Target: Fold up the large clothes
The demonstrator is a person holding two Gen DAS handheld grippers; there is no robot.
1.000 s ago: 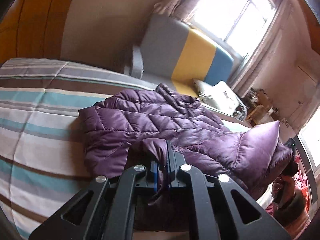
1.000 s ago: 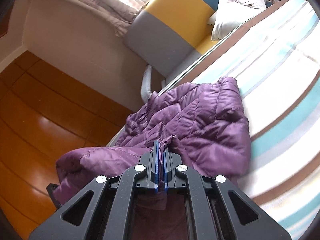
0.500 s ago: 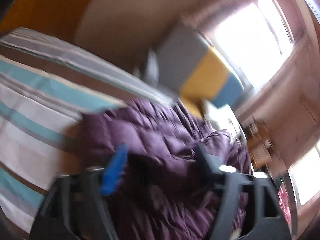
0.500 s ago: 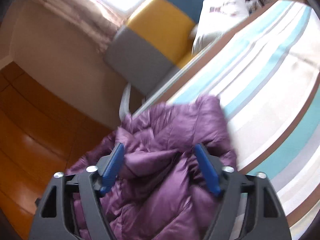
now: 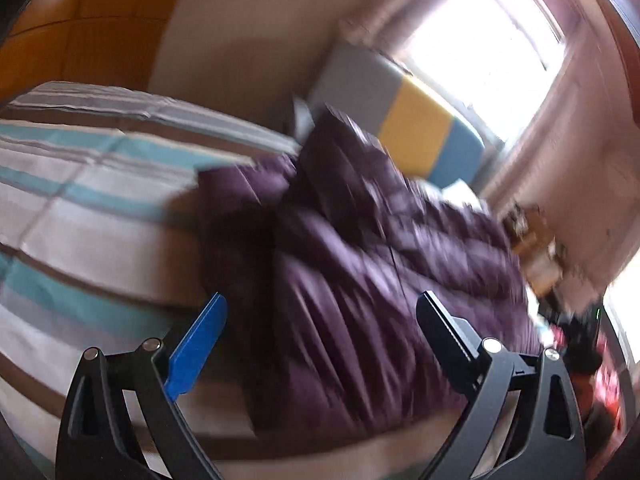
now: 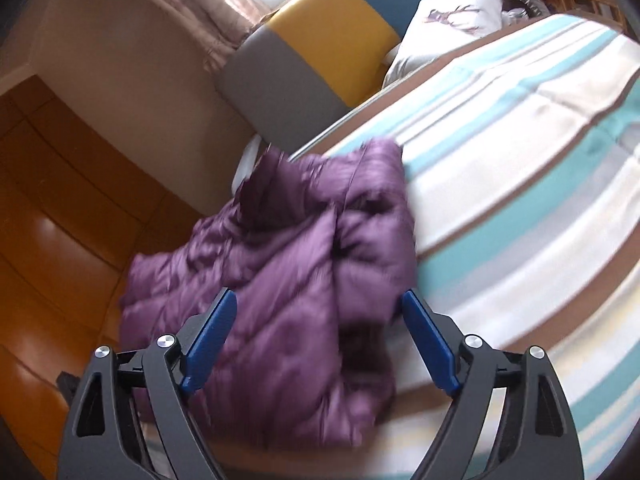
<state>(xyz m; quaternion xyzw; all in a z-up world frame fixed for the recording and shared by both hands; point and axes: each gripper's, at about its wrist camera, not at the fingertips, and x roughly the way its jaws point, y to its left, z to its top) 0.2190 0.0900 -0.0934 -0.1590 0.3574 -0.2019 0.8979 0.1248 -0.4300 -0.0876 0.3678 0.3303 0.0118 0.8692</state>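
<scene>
Daylight is blowing out the window [image 5: 492, 40] in the left wrist view, which is smearing heavily with motion blur. The right wrist view is staying sharper, the purple jacket [image 6: 288, 280] blurring; fisheye edges are bending and darkening.

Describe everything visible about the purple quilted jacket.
The purple quilted puffer jacket looks like shiny padded fabric with stitched channels. It lies bunched and folded over itself near the edge of the striped bedspread, one part overhanging toward the wooden floor. Neither the left gripper nor the right gripper holds it; both sets of jaws are spread open above it. Motion blur hides finer details.
</scene>
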